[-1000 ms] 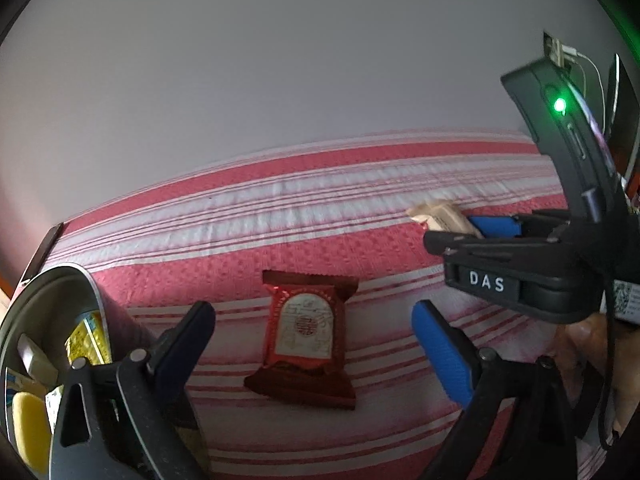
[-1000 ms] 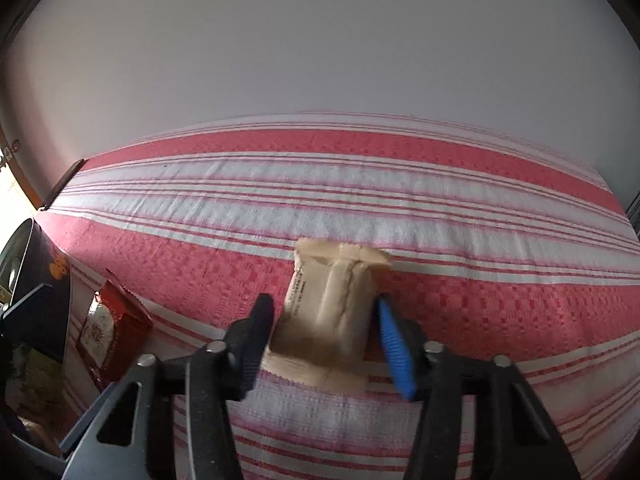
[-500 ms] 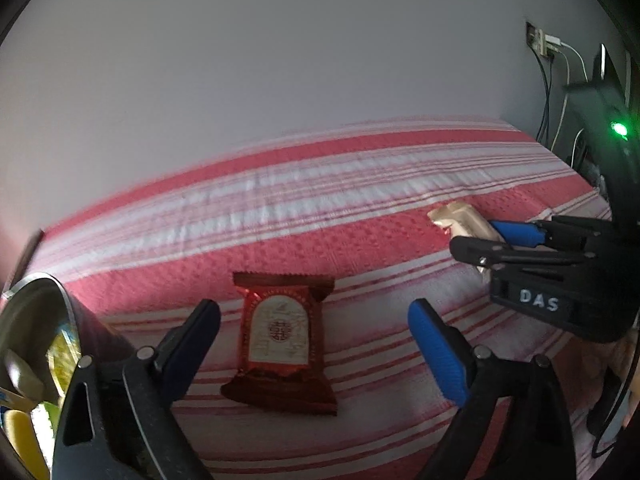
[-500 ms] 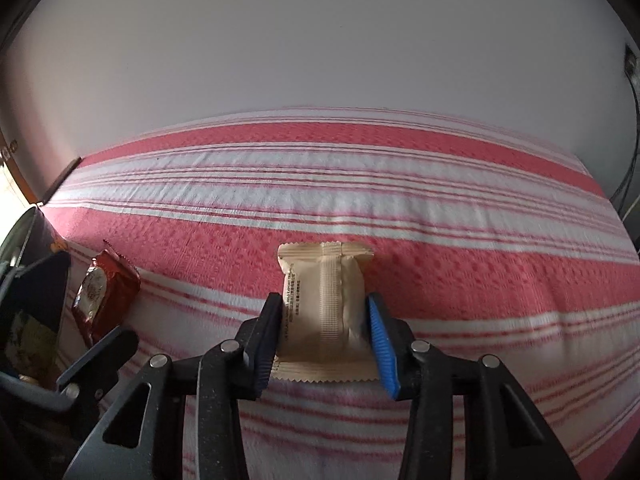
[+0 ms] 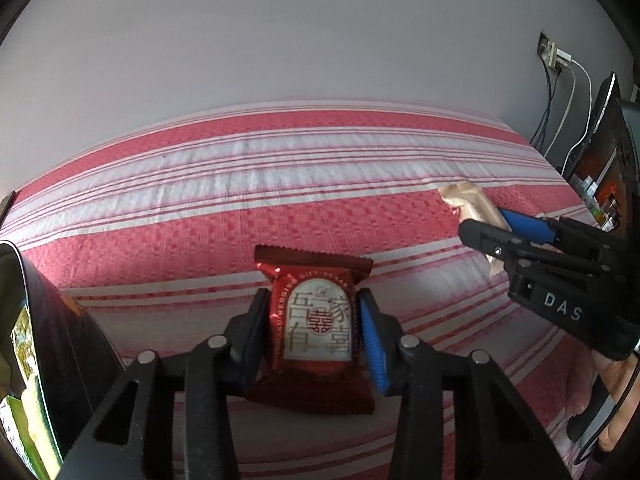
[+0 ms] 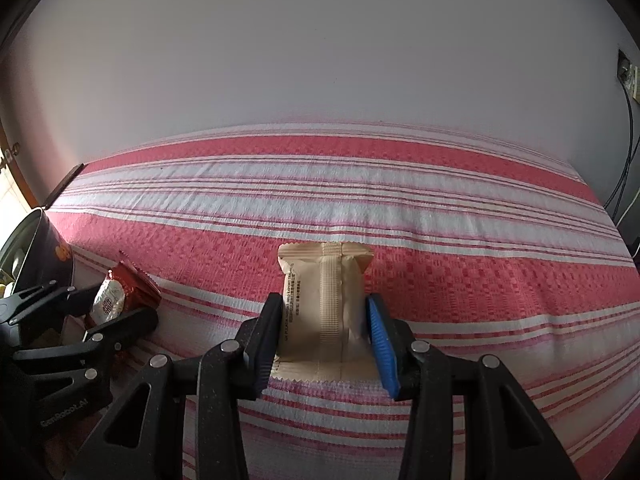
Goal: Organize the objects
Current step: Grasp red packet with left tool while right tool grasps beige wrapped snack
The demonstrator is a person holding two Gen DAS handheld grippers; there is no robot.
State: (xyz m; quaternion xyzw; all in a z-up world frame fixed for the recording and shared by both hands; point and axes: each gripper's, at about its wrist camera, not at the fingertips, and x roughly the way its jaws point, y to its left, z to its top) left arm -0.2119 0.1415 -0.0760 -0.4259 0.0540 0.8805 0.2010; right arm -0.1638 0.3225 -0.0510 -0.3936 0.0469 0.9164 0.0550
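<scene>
Left gripper (image 5: 314,334) first: its jaws have just been closing, and now the black pad and the blue pad press the two sides of a glossy red foil snack packet (image 5: 315,330) with a white arched label. That packet lies on the red-and-white striped woven cloth (image 5: 280,184) covering the bench, near its front edge. Over on the right, the right gripper (image 6: 325,330) is clamped on a beige paper-look snack packet (image 6: 324,300), seam side up, also resting on the striped cloth. The two packets sit well apart, red one to the left, beige to the right. At the far left edge stands a dark round tin (image 5: 60,344), open at the top, with colourful wrappers inside. A plain pale wall (image 6: 320,60) rises behind the bench, and cables hang from a socket (image 5: 554,56) at the right.
</scene>
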